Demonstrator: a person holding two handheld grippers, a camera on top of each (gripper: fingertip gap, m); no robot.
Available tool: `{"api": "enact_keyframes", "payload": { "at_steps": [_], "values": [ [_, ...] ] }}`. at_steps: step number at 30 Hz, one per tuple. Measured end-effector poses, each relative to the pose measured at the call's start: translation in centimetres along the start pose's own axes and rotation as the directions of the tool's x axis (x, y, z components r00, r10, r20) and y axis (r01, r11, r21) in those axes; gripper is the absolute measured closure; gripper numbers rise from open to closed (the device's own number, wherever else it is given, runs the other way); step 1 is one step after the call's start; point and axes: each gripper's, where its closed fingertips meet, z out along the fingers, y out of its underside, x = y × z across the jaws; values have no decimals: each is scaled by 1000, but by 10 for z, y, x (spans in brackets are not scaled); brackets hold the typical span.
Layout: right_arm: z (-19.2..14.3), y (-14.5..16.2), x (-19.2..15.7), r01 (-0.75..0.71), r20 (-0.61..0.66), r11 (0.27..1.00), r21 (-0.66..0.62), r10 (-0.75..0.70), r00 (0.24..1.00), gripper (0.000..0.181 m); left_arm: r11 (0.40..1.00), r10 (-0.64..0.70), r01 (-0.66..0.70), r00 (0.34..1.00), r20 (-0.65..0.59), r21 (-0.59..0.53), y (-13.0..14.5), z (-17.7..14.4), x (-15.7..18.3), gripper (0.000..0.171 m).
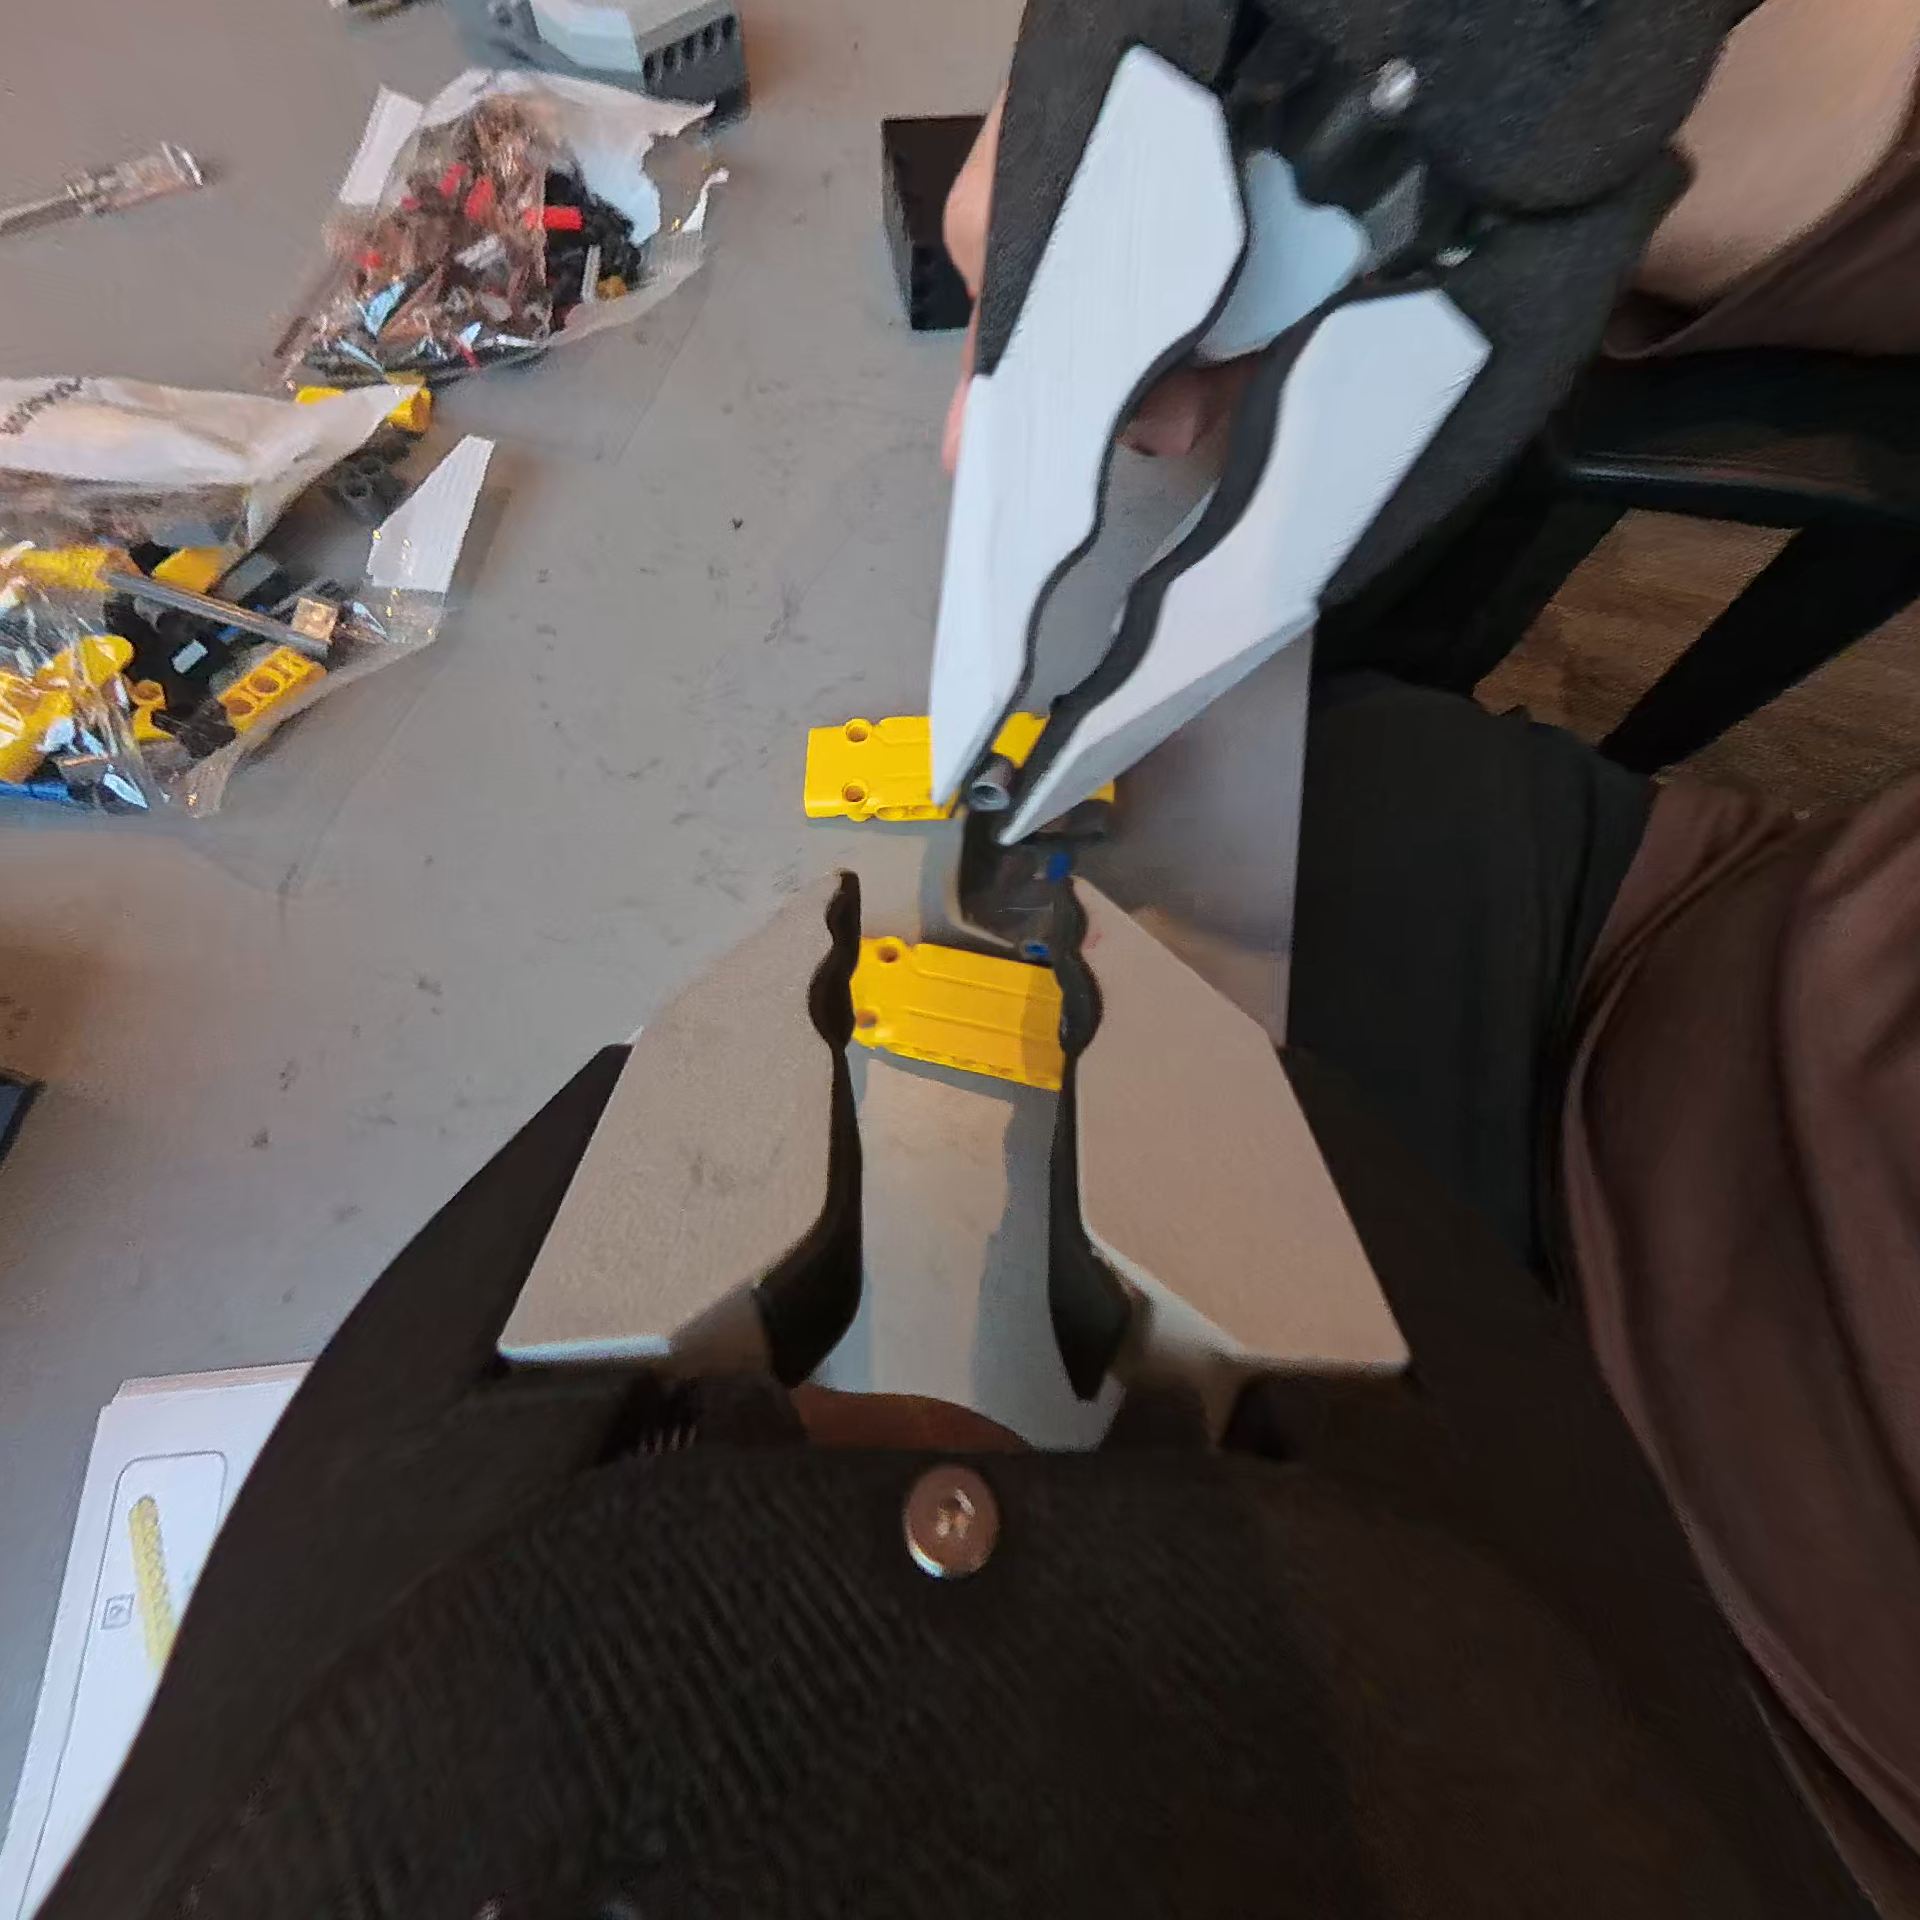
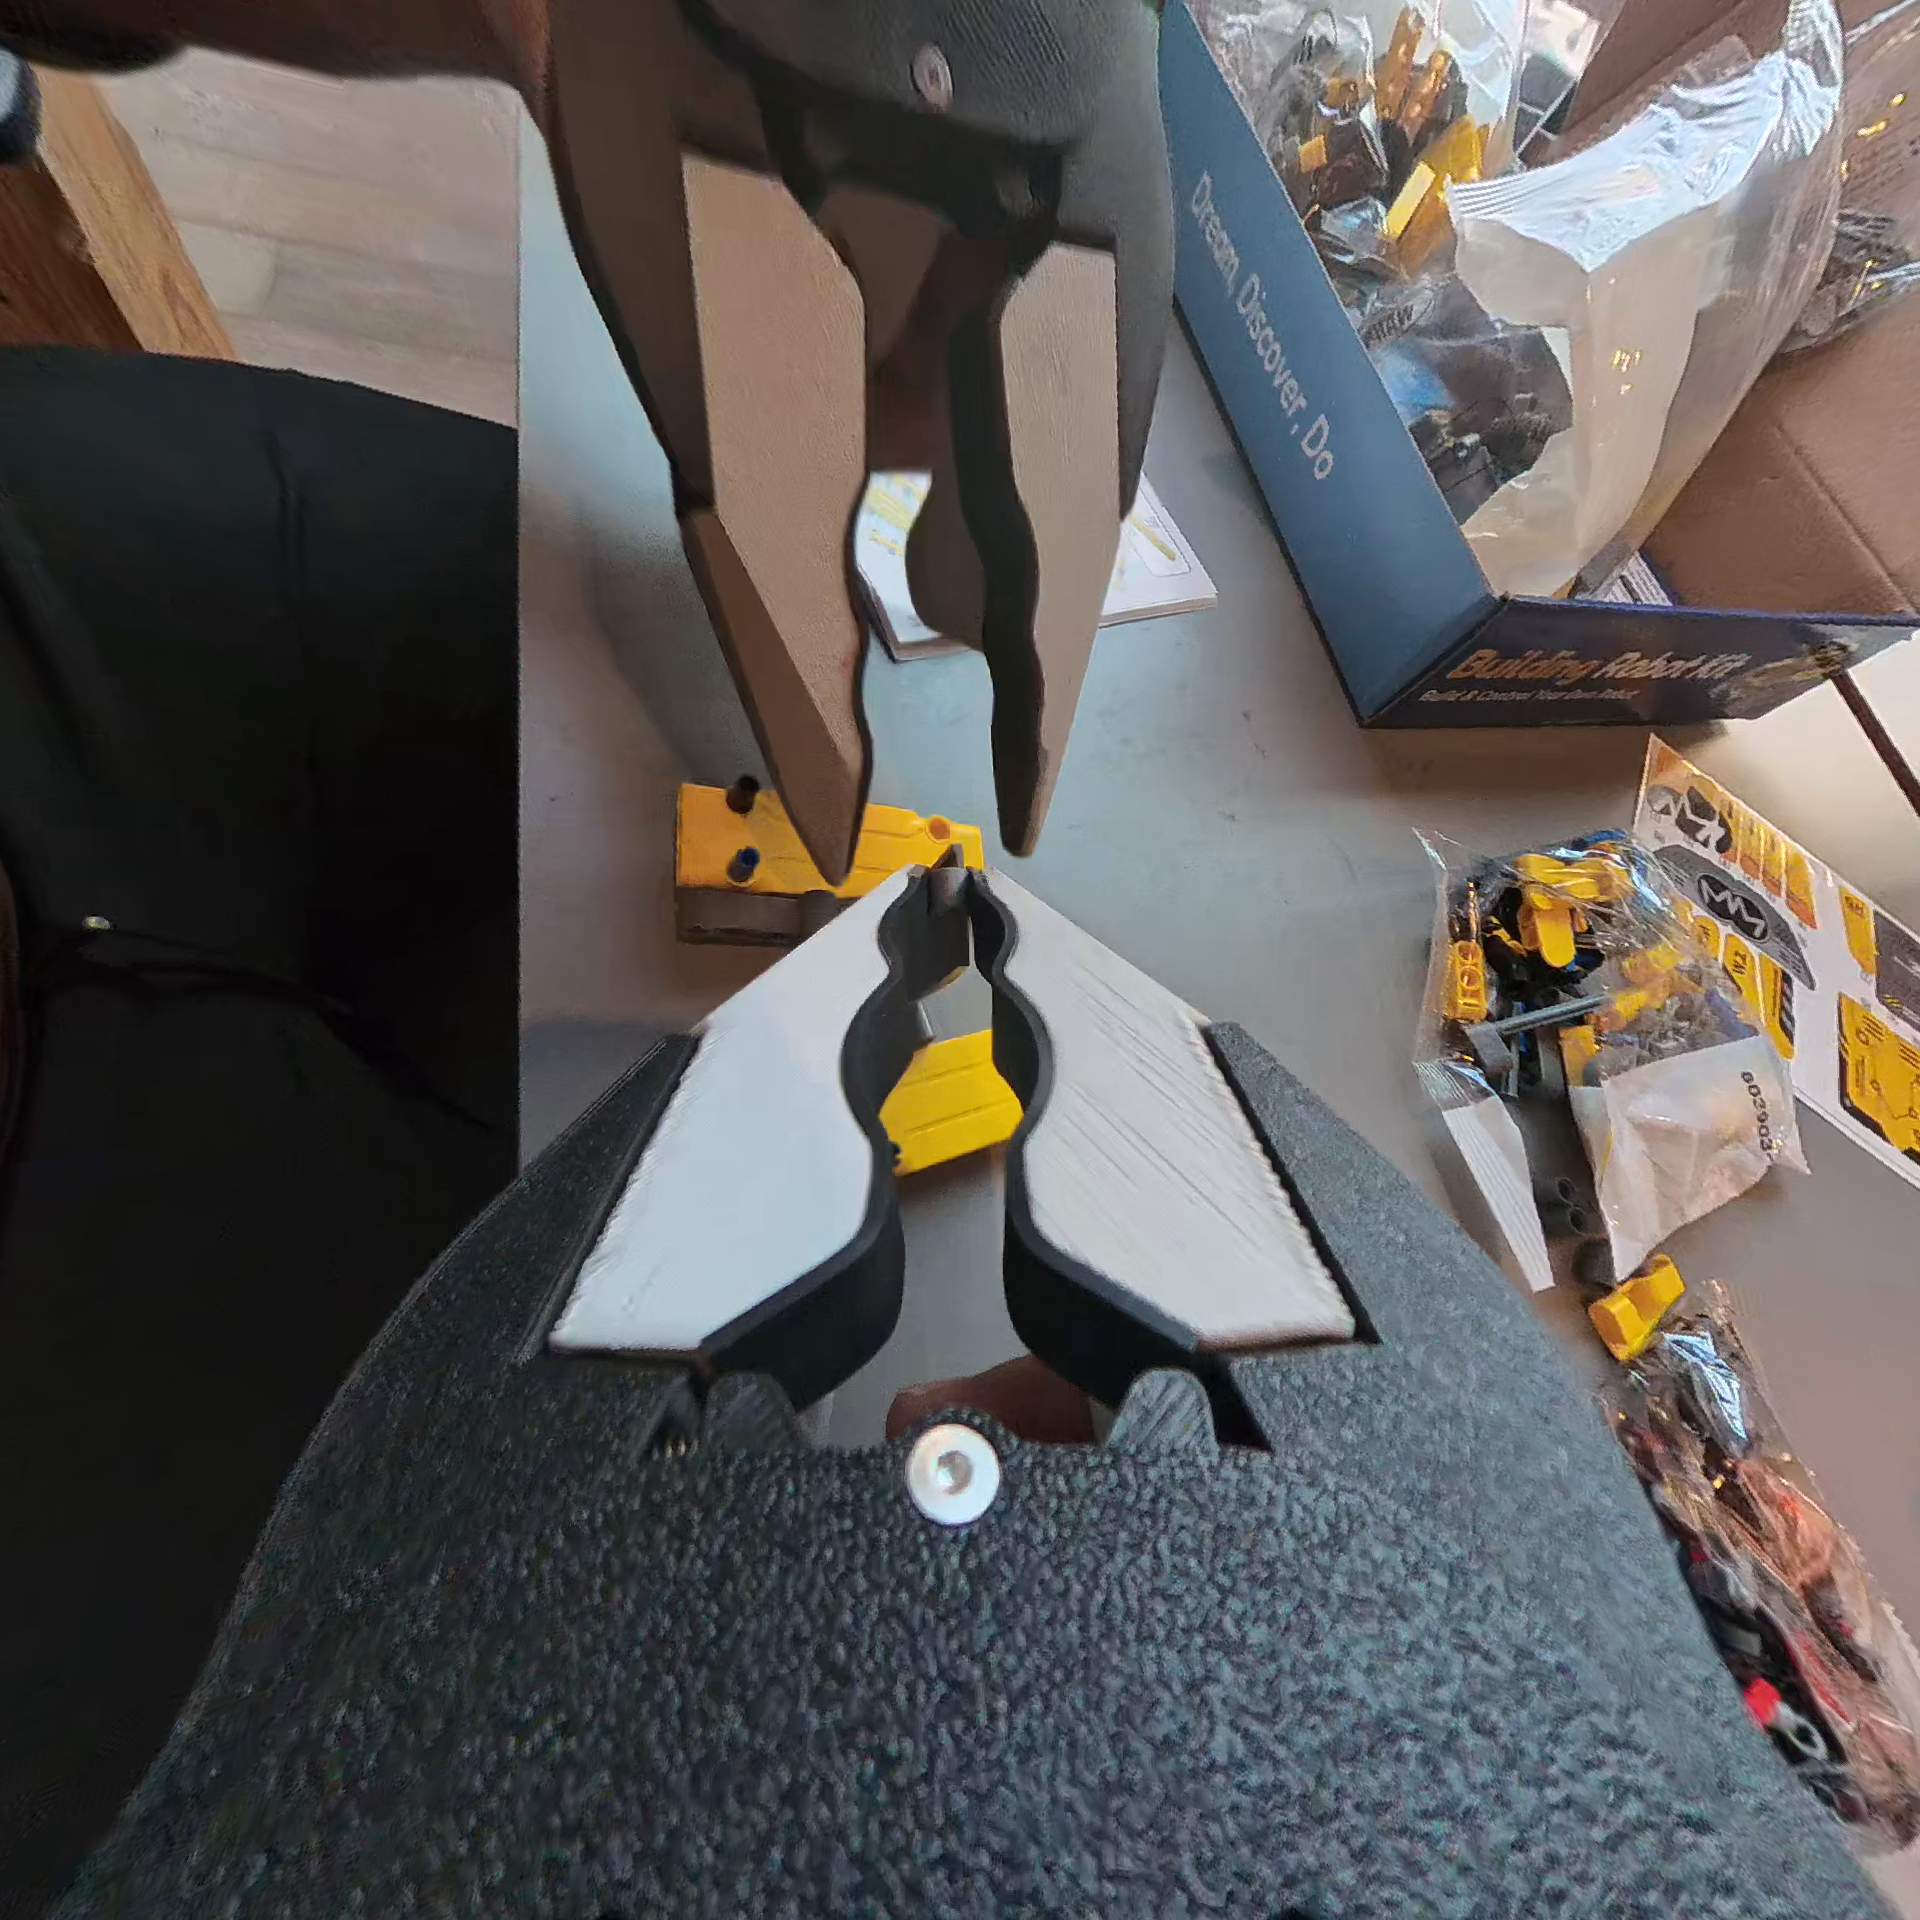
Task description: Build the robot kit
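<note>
My left gripper [image 1: 956, 894] is open and hovers over a yellow panel [image 1: 951, 1013] that sits on a dark grey piece with blue pins at one end. It also shows in the right wrist view [image 2: 930, 852], above that panel [image 2: 748, 831]. My right gripper [image 2: 945, 878], with white fingers, is shut on a small grey peg [image 2: 948, 896] and holds it just beyond the left gripper's tips. In the left wrist view it [image 1: 987, 805] comes down from above with the peg [image 1: 989, 793]. A second yellow panel [image 1: 873, 769] lies flat under it [image 2: 951, 1101].
Clear bags of small parts [image 1: 488, 229] [image 1: 135, 644] [image 2: 1558, 987] lie on the grey table [image 1: 623, 623]. A booklet [image 1: 135, 1558], a blue box [image 2: 1351, 416], a cardboard box [image 2: 1818, 468] and a sticker sheet [image 2: 1787, 935] are around. A person's lap [image 2: 208, 831] is at the table edge. Less than 4 cm separates the two grippers' tips.
</note>
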Motion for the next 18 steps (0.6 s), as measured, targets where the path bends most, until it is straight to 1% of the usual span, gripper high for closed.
{"api": "enact_keyframes", "payload": {
  "at_steps": [3,4,6,10,12,14,18],
  "values": [
    [-2,-4,-3,-8,18,1000,26,7,1000,174,999,8,-8,1000,-3,-39,8,12,-1,146],
    [-3,-4,-4,-2,17,1000,23,1,1000,174,999,14,-15,1000,-14,-40,9,15,1,151],
    [-3,-2,-3,6,4,1000,20,-6,1000,174,1000,24,-24,999,-29,-17,6,18,5,168],
    [-3,-2,-2,-23,11,999,35,22,1000,174,1000,-2,2,1000,-19,24,5,19,4,171],
    [-2,0,1,-35,3,999,33,35,999,173,999,-24,23,1000,4,34,6,18,0,171],
    [-4,1,3,-43,-10,998,35,43,999,162,998,-44,42,997,55,39,9,16,-6,171],
    [-16,6,6,-59,-25,997,47,60,998,157,995,-84,73,983,166,71,11,7,-19,171]
  ]
}}
